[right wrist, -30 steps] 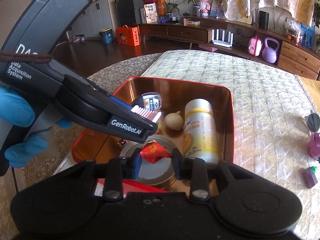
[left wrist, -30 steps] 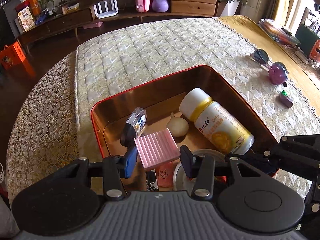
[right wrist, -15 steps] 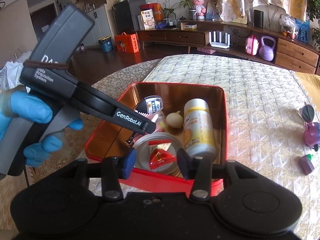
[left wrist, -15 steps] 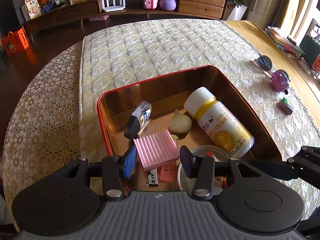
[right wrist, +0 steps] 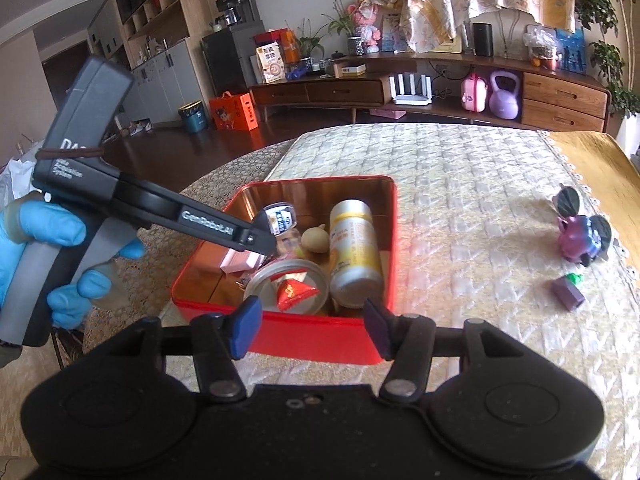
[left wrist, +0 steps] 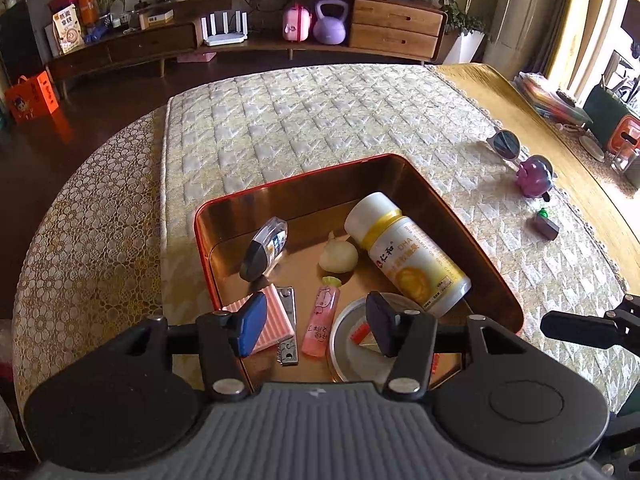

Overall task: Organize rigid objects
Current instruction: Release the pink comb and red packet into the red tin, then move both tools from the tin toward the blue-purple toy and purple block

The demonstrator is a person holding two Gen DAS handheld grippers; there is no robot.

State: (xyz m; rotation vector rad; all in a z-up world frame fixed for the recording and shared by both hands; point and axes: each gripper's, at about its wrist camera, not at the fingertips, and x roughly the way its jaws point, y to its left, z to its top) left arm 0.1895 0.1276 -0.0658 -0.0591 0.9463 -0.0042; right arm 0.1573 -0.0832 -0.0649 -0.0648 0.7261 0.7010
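A red tin box (left wrist: 304, 178) (right wrist: 320, 338) sits on the quilted table. In it lie a white and yellow bottle (left wrist: 412, 258) (right wrist: 354, 248), a pink ribbed block (left wrist: 274, 320) (right wrist: 240, 260), a nail clipper (left wrist: 287, 324), a pink tube (left wrist: 322, 320), a garlic bulb (left wrist: 339, 255), a dark dispenser (left wrist: 264, 249) and a round tin lid (right wrist: 286, 284) with a red wrapped candy (right wrist: 296, 290). My left gripper (left wrist: 316, 326) is open and empty above the box's near side. My right gripper (right wrist: 312, 330) is open and empty, just outside the box's front wall.
On the cloth right of the box lie sunglasses (left wrist: 505, 143), a purple toy (left wrist: 535, 176) (right wrist: 582, 236) and a small purple block with a green cap (left wrist: 545, 225) (right wrist: 567, 290). The left gripper's body and a blue-gloved hand (right wrist: 48, 240) show at left. A low cabinet (left wrist: 248, 36) stands behind.
My left gripper has opened, let go of the pink block into the box, and lifted. My right gripper has opened wider, left the candy on the lid, and pulled back out of the box.
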